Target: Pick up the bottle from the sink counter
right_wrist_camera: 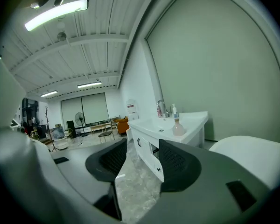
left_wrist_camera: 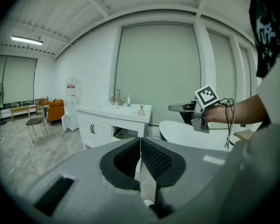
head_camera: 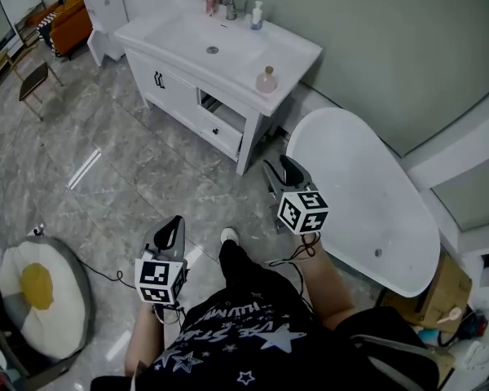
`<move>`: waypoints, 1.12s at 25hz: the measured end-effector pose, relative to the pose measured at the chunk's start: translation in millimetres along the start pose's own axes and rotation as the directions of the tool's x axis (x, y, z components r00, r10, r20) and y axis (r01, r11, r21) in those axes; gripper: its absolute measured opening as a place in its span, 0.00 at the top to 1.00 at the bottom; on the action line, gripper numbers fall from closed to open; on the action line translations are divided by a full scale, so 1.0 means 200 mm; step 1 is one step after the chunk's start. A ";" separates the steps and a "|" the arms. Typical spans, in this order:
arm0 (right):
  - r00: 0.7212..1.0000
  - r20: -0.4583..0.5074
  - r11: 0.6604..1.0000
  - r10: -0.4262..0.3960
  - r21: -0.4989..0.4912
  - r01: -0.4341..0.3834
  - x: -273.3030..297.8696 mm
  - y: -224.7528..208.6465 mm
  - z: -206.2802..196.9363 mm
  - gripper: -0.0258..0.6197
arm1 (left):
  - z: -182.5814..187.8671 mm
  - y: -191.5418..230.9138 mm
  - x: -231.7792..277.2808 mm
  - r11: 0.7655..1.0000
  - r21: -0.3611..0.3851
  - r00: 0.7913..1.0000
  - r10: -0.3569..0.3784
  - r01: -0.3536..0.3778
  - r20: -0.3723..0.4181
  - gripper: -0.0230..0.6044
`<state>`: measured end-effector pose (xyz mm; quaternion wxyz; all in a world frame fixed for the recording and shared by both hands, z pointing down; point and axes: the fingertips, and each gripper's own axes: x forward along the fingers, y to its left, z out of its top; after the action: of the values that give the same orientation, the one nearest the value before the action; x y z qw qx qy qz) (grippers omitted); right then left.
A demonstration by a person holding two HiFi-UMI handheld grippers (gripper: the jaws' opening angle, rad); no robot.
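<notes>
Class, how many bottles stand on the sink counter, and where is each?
3. A round pink bottle near the counter's front corner; a white pump bottle right of the faucet; a reddish bottle left of it. More could hide behind the faucet.

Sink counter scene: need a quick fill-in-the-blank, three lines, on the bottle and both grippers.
1. On the left gripper the jaws are ____, with nothing between them.
2. On the right gripper the jaws stand ____, also empty.
3. The pink bottle stands ____ on the sink counter, at its end by the bathtub.
Missing words: shut; open; upright.
</notes>
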<state>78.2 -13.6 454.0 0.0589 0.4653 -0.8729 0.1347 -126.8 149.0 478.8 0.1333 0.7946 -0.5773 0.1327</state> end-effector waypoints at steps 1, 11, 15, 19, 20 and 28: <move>1.000 0.000 1.000 -0.001 0.008 0.001 0.06 -0.03 0.02 0.63 | 0.03 0.03 0.06 1.000 0.005 1.000 -0.003 0.003 -0.003 0.93; 1.000 0.001 0.999 -0.022 0.030 0.022 0.57 -0.40 0.23 0.59 | 0.33 0.21 0.66 0.999 0.033 1.000 -0.024 0.024 0.004 0.93; 1.000 -0.006 0.999 -0.016 0.031 0.016 0.73 -0.51 0.27 0.59 | 0.41 0.26 0.84 0.999 0.036 1.000 -0.019 0.018 0.008 0.93; 1.000 -0.019 0.999 -0.007 0.034 0.008 0.82 -0.58 0.28 0.59 | 0.48 0.28 0.96 1.000 0.029 1.000 -0.007 0.007 0.017 0.93; 1.000 -0.019 0.999 -0.008 0.039 0.009 0.84 -0.60 0.29 0.59 | 0.50 0.28 0.98 0.999 0.031 1.000 -0.011 0.010 0.018 0.93; 0.999 -0.026 0.999 -0.031 0.042 0.032 0.95 -0.69 0.31 0.59 | 0.62 0.33 1.17 0.996 0.075 0.999 -0.047 0.046 0.011 0.93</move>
<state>88.6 -255.7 463.0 0.0622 0.4782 -0.8617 0.1580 -112.2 -123.1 452.7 0.1028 0.8130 -0.5542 0.1458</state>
